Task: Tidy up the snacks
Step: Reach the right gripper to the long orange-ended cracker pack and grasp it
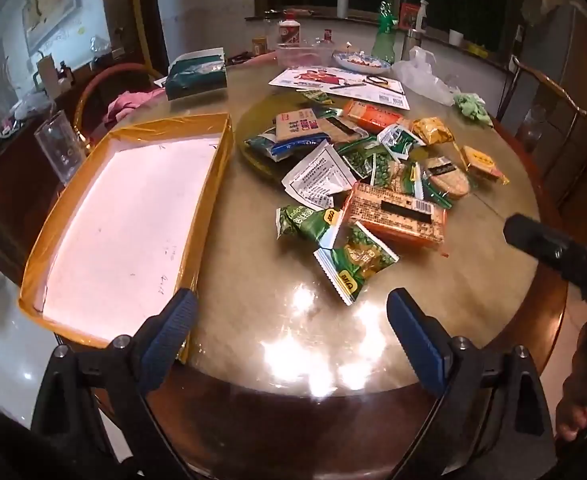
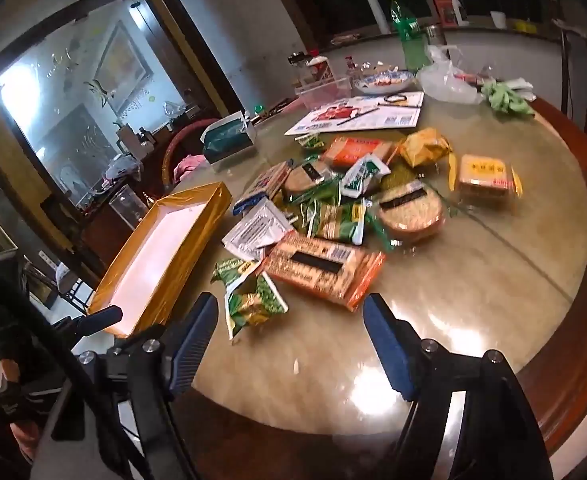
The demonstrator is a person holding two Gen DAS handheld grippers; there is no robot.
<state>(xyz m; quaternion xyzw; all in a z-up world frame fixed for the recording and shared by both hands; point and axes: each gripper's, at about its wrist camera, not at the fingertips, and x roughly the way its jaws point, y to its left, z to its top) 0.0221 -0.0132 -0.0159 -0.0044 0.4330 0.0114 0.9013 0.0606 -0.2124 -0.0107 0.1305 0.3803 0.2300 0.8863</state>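
- The left gripper [image 1: 291, 332] hangs above the near edge of the round table [image 1: 493, 240], fingers spread wide, with only bare tabletop between them.
- The right gripper [image 2: 291, 344] is just as wide and holds nothing; its view is a little blurred, so fine detail there is uncertain.
- The snacks [image 1: 373, 168] lie in a loose heap ahead of both grippers. Nearest, just past the left gripper's fingertips, is a green packet [image 1: 353, 268], and behind it, touching it, a long orange pack [image 1: 397, 216].
- The yellow-rimmed tray [image 1: 129, 216] sits ahead and to the left of the left gripper, its white floor bare, so by my reading no snack has been sorted yet.
- Risks, as I judge them:
  - The packets overlap, so closing on one may drag or lift its neighbour.
  - Crinkled foil probably slips, and a pinch on a corner could let the green packet drop short of the tray.
  - The polished top may let a nudged packet slide away from the fingers.
  - A glass [image 1: 59, 146] stands just beyond the tray's far-left side; a wide swing could tip it.
  - Both grippers face the same pile and could collide.
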